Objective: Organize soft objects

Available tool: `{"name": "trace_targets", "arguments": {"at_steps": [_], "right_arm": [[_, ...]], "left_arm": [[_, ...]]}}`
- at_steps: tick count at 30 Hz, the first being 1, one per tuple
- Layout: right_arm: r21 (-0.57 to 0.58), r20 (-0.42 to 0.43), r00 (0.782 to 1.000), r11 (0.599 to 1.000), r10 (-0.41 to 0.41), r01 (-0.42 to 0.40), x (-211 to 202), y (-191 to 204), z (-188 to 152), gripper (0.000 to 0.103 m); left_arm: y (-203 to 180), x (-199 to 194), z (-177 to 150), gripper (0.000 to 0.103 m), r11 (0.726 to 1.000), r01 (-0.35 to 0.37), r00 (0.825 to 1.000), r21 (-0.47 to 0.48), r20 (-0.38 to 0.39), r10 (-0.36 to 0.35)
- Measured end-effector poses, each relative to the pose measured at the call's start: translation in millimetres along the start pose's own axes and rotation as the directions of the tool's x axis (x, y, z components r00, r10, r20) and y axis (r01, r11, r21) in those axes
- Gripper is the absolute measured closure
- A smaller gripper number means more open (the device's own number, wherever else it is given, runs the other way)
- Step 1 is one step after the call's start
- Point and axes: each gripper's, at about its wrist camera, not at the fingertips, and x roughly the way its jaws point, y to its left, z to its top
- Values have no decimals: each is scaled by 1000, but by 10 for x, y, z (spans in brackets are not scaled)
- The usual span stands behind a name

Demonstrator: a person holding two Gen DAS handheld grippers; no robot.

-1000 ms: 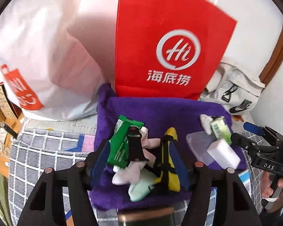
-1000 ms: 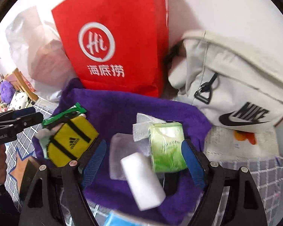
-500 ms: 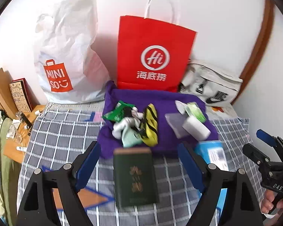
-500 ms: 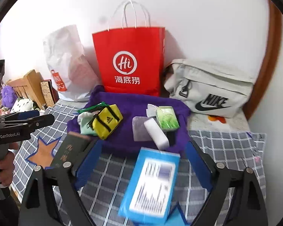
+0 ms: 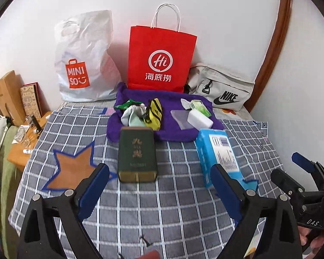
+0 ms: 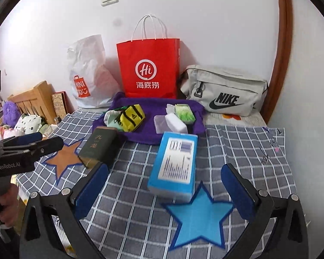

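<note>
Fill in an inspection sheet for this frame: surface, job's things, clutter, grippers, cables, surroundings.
Surface: checked cloth with star patches.
Job's things: purple towel holding yellow pouch, socks, green packet, white block.
Clutter: green book and blue box in front of the towel.
Grippers: left gripper and right gripper both opening, nothing between jaws.
Cables: nothing seen.
Surroundings: red bag, white bag, grey bag against wall.
</note>
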Motion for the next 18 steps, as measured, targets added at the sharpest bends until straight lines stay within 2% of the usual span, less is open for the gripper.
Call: {"name": "trace_targets", "arguments": {"at_steps": [8,18], "right_arm": [[26,1,1000,1000,-14,14,-197,-32,-257,0],[42,28,999,999,-21,20,-406,-40,-368,0]], "left_arm": [[-135,-200,-285,8,998,-56,998,14,33,55],[-131,-334,-429,8,999,-41,998,-6,47,41]]}}
